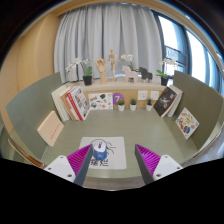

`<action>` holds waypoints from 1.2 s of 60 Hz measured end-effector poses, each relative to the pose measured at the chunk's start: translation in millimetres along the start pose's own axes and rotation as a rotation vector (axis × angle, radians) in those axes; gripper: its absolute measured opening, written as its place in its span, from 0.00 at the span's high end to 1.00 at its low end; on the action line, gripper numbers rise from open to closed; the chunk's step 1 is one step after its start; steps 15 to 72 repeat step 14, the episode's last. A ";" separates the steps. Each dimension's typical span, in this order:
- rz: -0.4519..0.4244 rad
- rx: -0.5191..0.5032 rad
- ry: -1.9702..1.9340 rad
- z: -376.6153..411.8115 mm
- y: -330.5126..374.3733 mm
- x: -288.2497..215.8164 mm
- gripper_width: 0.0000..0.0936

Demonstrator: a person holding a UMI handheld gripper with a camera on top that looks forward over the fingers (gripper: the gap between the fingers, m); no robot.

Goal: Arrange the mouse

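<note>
Grey-green desk (40,100) surface seen from the gripper view, with the gripper (113,159) held low over the near edge. Its two fingers are spread wide apart and hold nothing; the magenta pads (79,158) face each other across an open gap.

Mouse (100,149): a small grey-and-white body lying on a white mouse mat (108,152) printed with dark marks. It sits on the left part of the mat, just ahead of the left finger and close to its tip, apart from the right finger. Whether the left finger touches it cannot be told.

Left of the mat, a tan board (50,127) lies flat on the desk. Further back on the left, a row of books (72,101) stands upright. Along the back of the desk are small framed cards (101,100), a purple item too small to identify, and little potted plants (132,103). At the right, a dark picture (166,101) leans upright, and a printed card (186,122) lies nearer the fingers.

On the raised ledge behind stand a wooden figure (112,64), further potted plants (87,75) and small ornaments. Pale curtains (110,35) hang behind them, with a window (190,50) at the right.
</note>
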State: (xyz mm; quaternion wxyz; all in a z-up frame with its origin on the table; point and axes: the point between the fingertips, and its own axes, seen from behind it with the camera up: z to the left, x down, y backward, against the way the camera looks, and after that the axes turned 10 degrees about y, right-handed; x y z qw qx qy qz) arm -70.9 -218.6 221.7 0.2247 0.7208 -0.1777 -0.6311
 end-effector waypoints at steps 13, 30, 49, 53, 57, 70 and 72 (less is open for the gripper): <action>0.004 0.011 -0.033 -11.2 30.4 19.3 0.10; 0.003 0.014 -0.035 -13.1 32.0 20.1 0.10; 0.003 0.014 -0.035 -13.1 32.0 20.1 0.10; 0.003 0.014 -0.035 -13.1 32.0 20.1 0.10; 0.003 0.014 -0.035 -13.1 32.0 20.1 0.10; 0.003 0.014 -0.035 -13.1 32.0 20.1 0.10; 0.003 0.014 -0.035 -13.1 32.0 20.1 0.10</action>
